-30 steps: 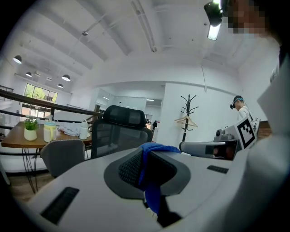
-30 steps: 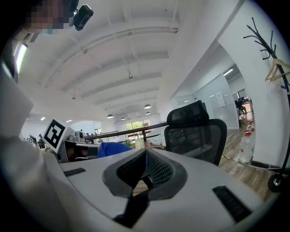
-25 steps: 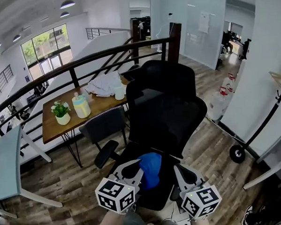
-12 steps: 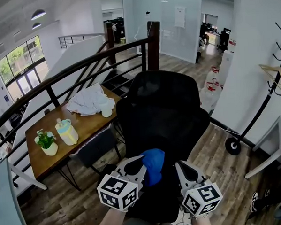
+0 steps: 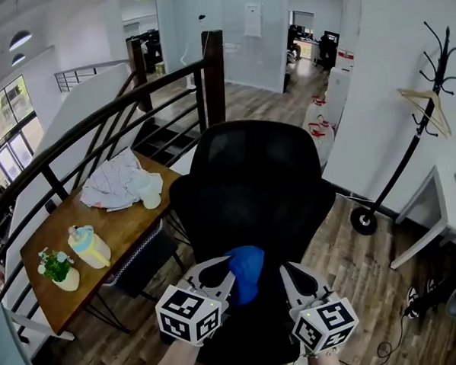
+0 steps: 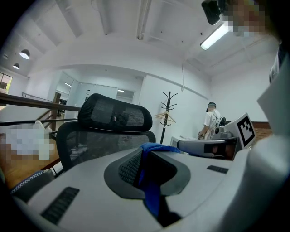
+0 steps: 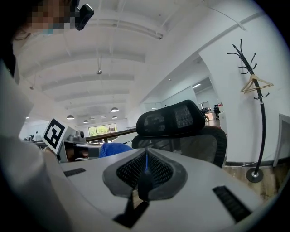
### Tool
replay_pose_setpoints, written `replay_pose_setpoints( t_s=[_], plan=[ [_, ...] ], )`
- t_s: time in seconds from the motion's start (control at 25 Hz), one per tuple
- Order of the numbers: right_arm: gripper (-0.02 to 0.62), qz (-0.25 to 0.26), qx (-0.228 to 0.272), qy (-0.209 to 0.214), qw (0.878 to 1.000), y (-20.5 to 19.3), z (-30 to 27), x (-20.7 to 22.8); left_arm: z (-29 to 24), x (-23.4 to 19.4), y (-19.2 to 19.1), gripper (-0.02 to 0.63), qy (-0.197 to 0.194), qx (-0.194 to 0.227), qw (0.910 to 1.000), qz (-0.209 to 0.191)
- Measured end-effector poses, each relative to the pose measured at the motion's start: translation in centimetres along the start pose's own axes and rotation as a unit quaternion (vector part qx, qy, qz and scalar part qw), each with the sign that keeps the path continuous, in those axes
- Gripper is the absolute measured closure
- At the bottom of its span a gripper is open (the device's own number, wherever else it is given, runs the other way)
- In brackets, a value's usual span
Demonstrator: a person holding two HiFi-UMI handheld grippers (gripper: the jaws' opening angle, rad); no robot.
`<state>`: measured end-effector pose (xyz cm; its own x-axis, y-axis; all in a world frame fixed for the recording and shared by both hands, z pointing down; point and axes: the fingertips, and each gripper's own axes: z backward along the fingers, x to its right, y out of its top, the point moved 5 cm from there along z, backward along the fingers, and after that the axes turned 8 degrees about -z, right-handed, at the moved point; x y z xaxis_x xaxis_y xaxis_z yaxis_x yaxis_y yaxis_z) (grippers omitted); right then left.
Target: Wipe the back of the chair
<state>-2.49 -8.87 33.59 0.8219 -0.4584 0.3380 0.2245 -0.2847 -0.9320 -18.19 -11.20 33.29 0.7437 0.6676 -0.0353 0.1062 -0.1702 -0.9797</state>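
A black mesh office chair (image 5: pixel 255 192) stands right in front of me with its back and headrest (image 6: pixel 114 118) turned toward me. My left gripper (image 5: pixel 223 271) is shut on a bunched blue cloth (image 5: pixel 246 270), held low, just short of the chair's back. In the left gripper view the blue cloth (image 6: pixel 151 195) is pinched between the jaws. My right gripper (image 5: pixel 291 275) hovers beside it, shut with nothing in it. The right gripper view shows that gripper (image 7: pixel 146 171), the chair (image 7: pixel 181 131) ahead and the cloth (image 7: pixel 115 149) at left.
A wooden table (image 5: pixel 127 225) at left carries crumpled clothes (image 5: pixel 117 184), a jug (image 5: pixel 89 246) and a potted plant (image 5: pixel 57 268); a grey chair (image 5: pixel 140 260) is tucked under it. A dark railing (image 5: pixel 117 107) runs behind. A coat stand (image 5: pixel 415 107) and a white desk (image 5: pixel 443 212) stand at right.
The view has swung round so the chair's back now faces me squarely, and the table has slid to the left. Both grippers keep their pose, the cloth still held.
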Motion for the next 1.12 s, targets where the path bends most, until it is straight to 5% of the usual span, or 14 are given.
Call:
replay_pose_setpoints(
  t_s=[0.68,1.12],
  plan=[
    [0.565,0.007,0.02,-0.027,0.999,3.1,-2.1,4.1,-6.0,-0.6,2.9,0.571,-0.021,0.017,0.9994,-0.02],
    [0.565,0.027,0.04,-0.024,0.999,7.4,-4.0,8.1,-11.7,-0.3,9.3,0.571,-0.041,0.06,0.995,-0.069]
  ],
)
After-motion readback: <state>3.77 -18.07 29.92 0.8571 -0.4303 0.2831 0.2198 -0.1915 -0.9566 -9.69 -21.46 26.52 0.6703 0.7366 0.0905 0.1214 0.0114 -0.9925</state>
